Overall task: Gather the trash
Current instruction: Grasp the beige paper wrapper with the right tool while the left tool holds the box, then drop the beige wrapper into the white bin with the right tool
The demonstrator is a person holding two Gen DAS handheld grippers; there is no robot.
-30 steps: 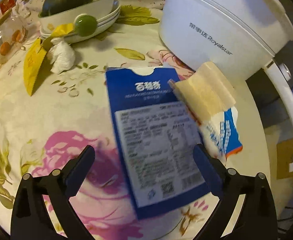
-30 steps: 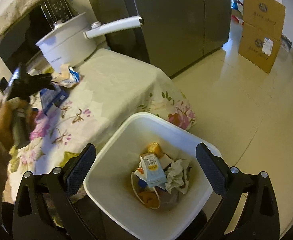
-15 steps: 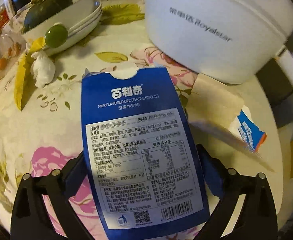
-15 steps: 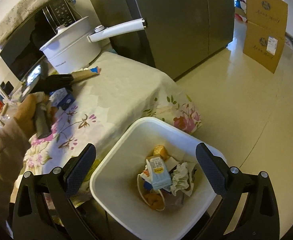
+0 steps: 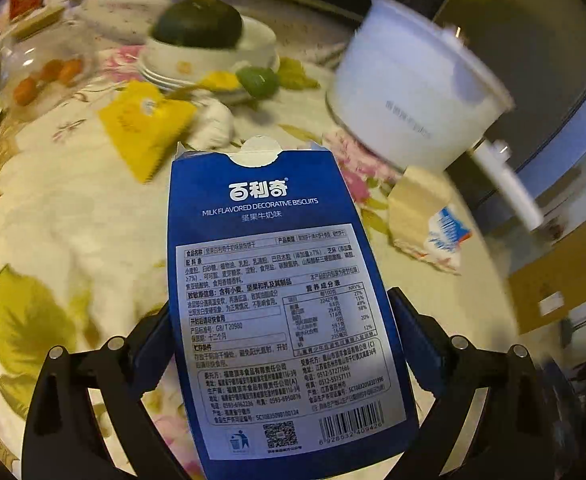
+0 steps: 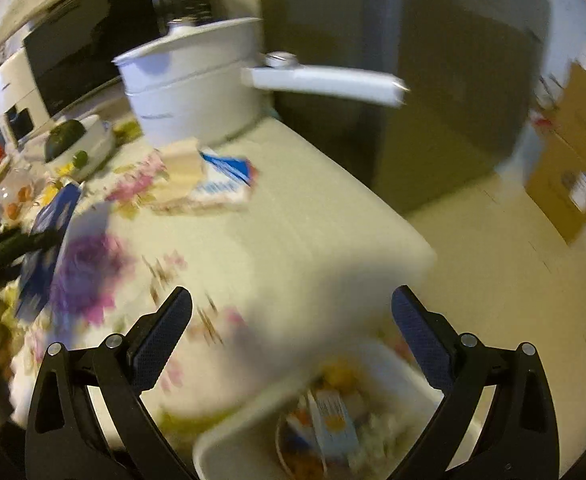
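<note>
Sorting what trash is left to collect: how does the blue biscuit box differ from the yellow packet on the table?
The blue biscuit box is gripped between the left gripper's fingers; the yellow packet lies on the tablecloth. The box is a printed carton with a torn-open top; the packet is a flat sachet with a serrated edge. The box looks larger, though it is nearer the camera. Both look like empty packaging.

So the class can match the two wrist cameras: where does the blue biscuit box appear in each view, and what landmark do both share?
Left wrist: the blue biscuit box fills the lower centre, label side up, gripped between the left gripper fingers.
Right wrist: the box sits small and blurred at the far left edge, above the floral tablecloth.
Shared landmark: the white electric pot.
</note>
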